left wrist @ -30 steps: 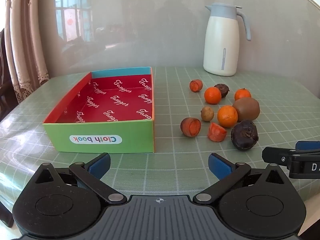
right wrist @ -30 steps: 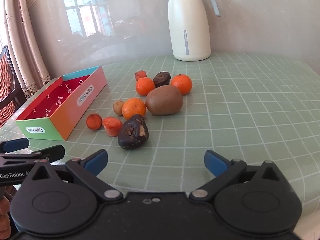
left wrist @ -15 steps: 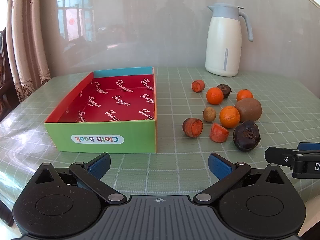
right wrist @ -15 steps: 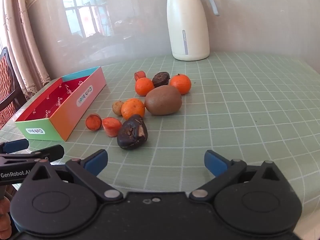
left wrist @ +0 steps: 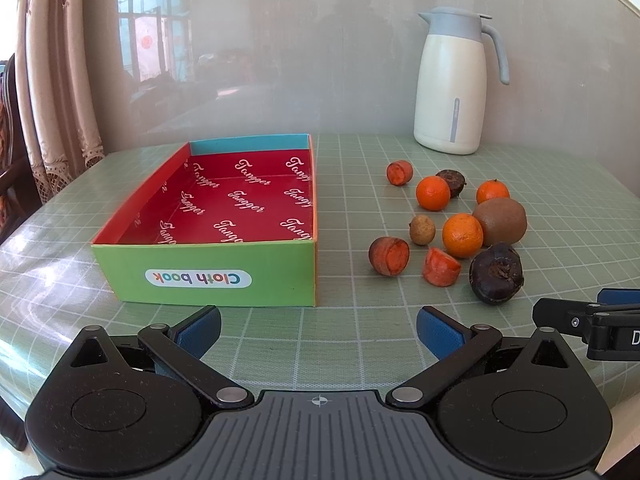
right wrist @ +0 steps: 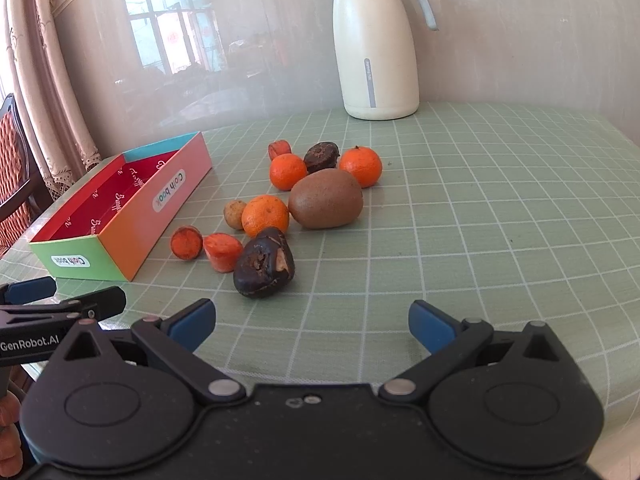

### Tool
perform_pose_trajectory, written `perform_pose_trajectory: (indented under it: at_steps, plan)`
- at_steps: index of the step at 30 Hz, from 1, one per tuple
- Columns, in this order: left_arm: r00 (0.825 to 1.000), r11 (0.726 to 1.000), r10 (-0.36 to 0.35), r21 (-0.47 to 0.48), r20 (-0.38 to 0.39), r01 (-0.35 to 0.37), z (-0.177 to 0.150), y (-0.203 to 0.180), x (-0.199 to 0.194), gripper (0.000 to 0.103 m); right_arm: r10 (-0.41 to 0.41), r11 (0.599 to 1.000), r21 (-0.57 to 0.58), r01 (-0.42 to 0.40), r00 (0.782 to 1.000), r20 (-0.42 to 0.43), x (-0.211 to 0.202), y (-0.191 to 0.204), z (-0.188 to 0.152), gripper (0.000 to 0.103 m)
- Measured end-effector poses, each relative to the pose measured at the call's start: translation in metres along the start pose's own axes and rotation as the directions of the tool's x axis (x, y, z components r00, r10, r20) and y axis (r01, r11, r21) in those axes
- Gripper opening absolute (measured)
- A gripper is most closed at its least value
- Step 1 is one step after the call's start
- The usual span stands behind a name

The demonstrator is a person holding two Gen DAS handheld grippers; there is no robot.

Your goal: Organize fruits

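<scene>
While both views have crept slightly nearer over the last second, nothing is moved: the box point(left wrist: 208, 256) by the bench's left edge holds no fruit, and the fruits point(right wrist: 324, 200) lie right of it. Left tool point(left wrist: 318, 332) and right tool point(right wrist: 312, 320) hover low, spread, holding nothing.

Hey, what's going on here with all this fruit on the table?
A person holds two grippers, sorting fruit, but nothing is picked up yet. The left gripper and right gripper are both open and empty, near the table's front edge. The box is empty. The kiwi, oranges and other fruit sit loose on the tablecloth, and the dark fruit lies closest to the right gripper.
</scene>
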State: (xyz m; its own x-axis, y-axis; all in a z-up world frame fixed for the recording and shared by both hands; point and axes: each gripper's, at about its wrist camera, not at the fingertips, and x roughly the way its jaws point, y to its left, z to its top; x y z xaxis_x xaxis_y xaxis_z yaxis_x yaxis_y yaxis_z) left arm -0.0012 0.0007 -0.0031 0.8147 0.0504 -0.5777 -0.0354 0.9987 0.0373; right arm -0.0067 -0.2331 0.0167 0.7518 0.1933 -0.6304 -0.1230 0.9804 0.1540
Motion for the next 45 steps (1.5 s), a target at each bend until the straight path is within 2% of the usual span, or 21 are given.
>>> perform_pose_trajectory:
  at_steps: [45]
  plan:
    - [1.000,1.000,-0.019,0.018,0.018,0.019,0.0011,-0.0089,-0.0026,0.103,-0.024,0.999,0.030,0.023,1.000,0.008,-0.0045,-0.0089,-0.0001,0.103]
